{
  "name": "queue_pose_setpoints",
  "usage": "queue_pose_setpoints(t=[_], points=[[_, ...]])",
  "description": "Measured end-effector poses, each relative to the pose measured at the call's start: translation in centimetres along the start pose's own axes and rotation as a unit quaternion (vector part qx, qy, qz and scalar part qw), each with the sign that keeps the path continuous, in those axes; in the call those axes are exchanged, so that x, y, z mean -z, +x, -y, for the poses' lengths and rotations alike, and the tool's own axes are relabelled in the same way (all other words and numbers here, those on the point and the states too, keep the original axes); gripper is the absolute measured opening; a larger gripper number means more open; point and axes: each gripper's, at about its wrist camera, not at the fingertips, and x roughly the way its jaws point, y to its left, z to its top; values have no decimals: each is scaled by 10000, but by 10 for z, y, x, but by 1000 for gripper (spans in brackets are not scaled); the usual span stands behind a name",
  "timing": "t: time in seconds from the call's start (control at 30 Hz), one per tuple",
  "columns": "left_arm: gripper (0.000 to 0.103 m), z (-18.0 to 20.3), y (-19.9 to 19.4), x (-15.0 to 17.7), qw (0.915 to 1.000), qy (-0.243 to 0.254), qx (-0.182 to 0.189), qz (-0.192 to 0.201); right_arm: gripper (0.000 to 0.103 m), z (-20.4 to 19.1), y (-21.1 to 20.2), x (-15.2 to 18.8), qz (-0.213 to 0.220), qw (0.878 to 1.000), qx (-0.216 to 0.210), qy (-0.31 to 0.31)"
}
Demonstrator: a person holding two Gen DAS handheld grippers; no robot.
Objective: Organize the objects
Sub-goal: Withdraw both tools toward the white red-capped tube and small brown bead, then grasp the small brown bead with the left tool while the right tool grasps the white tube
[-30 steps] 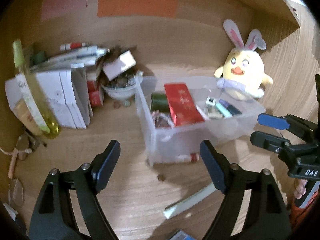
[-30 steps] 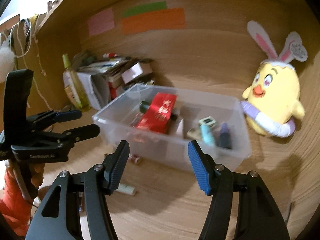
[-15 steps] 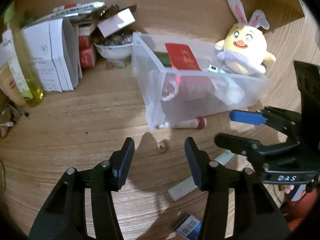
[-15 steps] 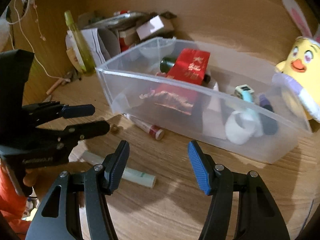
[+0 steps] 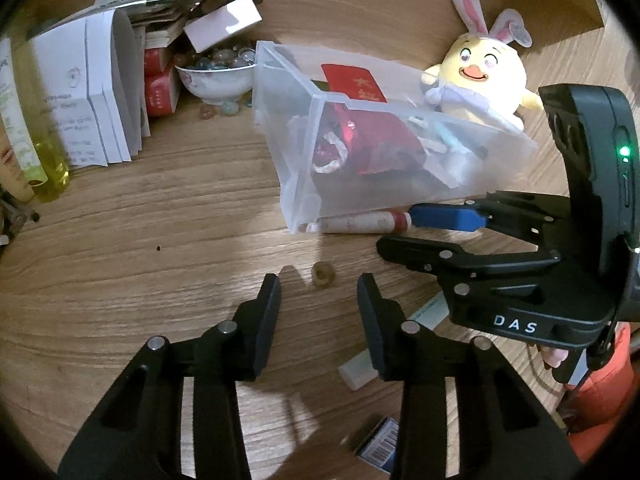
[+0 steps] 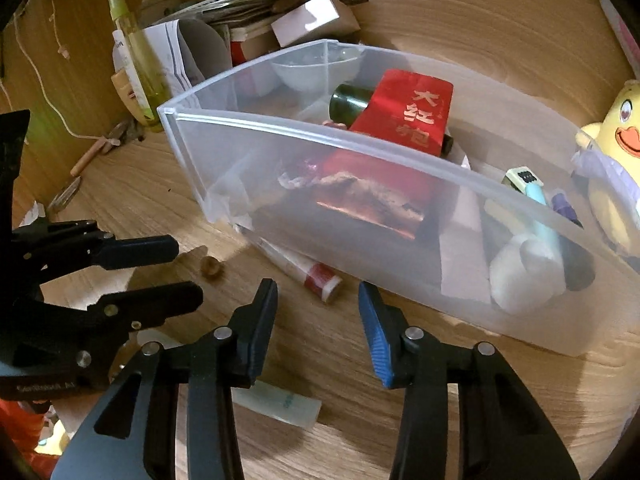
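A small brown ring (image 5: 322,275) lies on the wooden tabletop just ahead of my left gripper (image 5: 318,290), whose jaws are closing with nothing between the pads. In the right wrist view the ring (image 6: 211,267) sits by the left gripper (image 6: 186,272). A red-capped white tube (image 6: 304,268) rests against the front of the clear plastic bin (image 6: 280,152). My right gripper (image 6: 318,292) is closing just short of the tube's cap, touching nothing. The left wrist view shows the tube (image 5: 360,222), the bin (image 5: 304,168) and the right gripper (image 5: 404,234).
A pale stick tube (image 5: 358,370) and a blue barcoded box (image 5: 378,444) lie near me. The bin holds a red packet (image 6: 408,116) and small items. Behind stand a plush chick (image 5: 484,76), a bowl of glass beads (image 5: 218,76), folded papers (image 5: 92,92) and a yellow bottle (image 5: 44,148).
Both grippers sank toward the tabletop and tipped downward. Their jaws narrowed. The ring and the tube now lie close ahead of the fingertips.
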Motion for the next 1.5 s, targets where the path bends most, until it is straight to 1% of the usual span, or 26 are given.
queue_pose_setpoints(t=[0.17,0.23,0.3,0.33,0.37,0.43,0.53,0.57,0.63,0.73,0.83,0.93,1.07,1.17,1.33,1.47,1.5], points=[[35,1,3,-2,10000,26,-32,-38,39,0,0,0,25,10000,61,26],[31,2,5,-3,9999,70,-63,-47,39,-2,0,0,45,10000,57,41],[29,5,7,-4,9998,160,-132,-46,39,-2,1,0,56,10000,64,38],[25,6,8,-4,9996,210,-187,-40,36,-3,0,0,63,10000,60,27],[23,8,9,-5,9994,246,-236,-34,30,-5,1,0,75,10000,-11,2],[12,9,11,-7,9991,298,-283,-29,30,-10,1,0,103,9999,80,-95],[12,5,13,-10,9993,230,-301,-8,23,-15,3,1,177,9992,268,-247],[12,2,13,-11,9993,177,-334,6,17,-14,3,1,182,9991,267,-259],[12,-4,11,-12,9996,54,-281,45,15,-11,2,1,183,9995,169,-218],[12,-10,6,-11,9992,-27,-385,127,14,-8,0,2,156,9998,11,-148],[12,-16,4,-11,9991,-115,-393,125,13,-11,-4,6,121,9996,-137,-196],[12,-19,4,-11,9991,-150,-392,112,12,-17,-9,10,90,9988,-337,-357],[12,-18,0,-8,9989,-136,-406,165,13,-30,-15,12,47,9974,-444,-567],[12,-18,-4,-6,9990,-145,-373,221,14,-28,-17,11,-20,9973,-498,-543],[12,-19,-12,-1,9988,-195,-281,343,20,-26,-9,0,-77,9980,-361,-518],[12,-21,-16,0,9985,-263,-221,426,28,-30,0,-11,-97,9975,-189,-674],[12,-22,-17,0,9984,-271,-213,440,29,-30,3,-14,-110,9973,-155,-702]])
